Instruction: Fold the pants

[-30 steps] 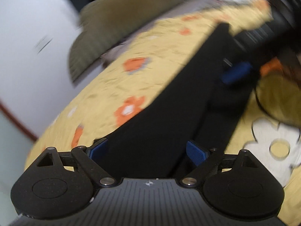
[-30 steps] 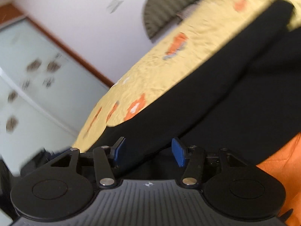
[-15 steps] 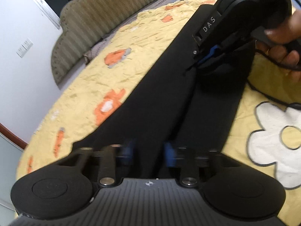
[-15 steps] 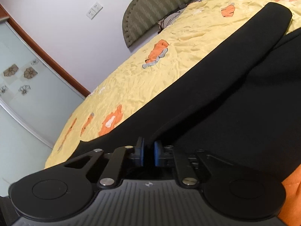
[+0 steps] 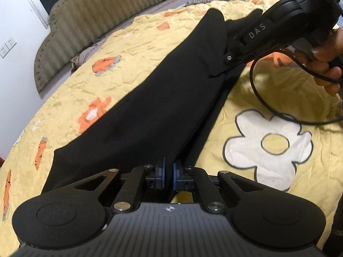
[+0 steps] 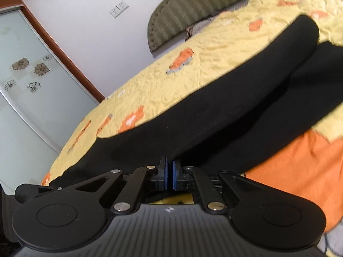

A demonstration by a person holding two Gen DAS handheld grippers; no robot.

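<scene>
Both grippers are clamped on the black pants (image 5: 154,98) lying on the yellow bedspread (image 5: 133,42), left gripper (image 5: 168,176) and right gripper (image 6: 168,176) each pinching an edge, probably to lift and fold them over.

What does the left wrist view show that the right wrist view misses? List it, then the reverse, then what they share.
Left wrist only: the right gripper seen from outside, a hand holding it, a cable, a white flower print.
Right wrist only: a glass sliding door.
Both: black pants on the yellow bedspread, the headboard, a wall socket.
</scene>
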